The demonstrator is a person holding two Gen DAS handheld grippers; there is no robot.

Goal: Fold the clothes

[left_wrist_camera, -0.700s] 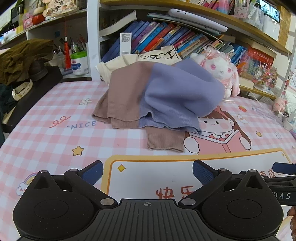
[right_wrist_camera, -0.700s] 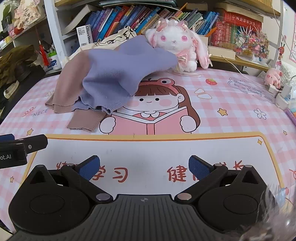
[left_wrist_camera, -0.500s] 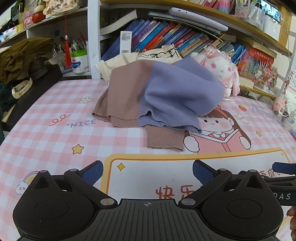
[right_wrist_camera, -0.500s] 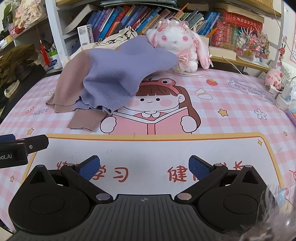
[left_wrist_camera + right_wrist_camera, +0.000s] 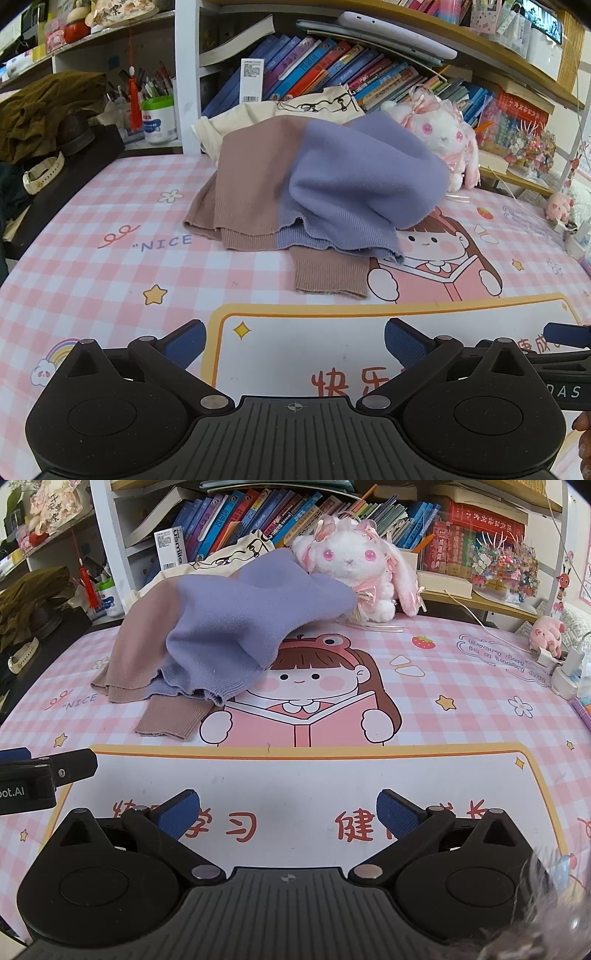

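A crumpled knit sweater, half brown and half lavender (image 5: 325, 184), lies heaped at the far side of the pink checked table mat (image 5: 92, 266); a brown cuff sticks out toward me. It also shows in the right wrist view (image 5: 221, 635). A cream garment (image 5: 258, 110) lies behind it. My left gripper (image 5: 295, 341) is open and empty, well short of the sweater. My right gripper (image 5: 288, 812) is open and empty too, to the right of the left one.
A white plush rabbit (image 5: 354, 576) sits right behind the sweater. Bookshelves (image 5: 332, 66) line the back. A dark pile with a watch (image 5: 40, 173) lies at the left. A pink pig toy and chargers (image 5: 554, 646) sit at the right edge.
Both grippers have edged slightly forward toward the sweater; they stay open. The sweater has not moved.
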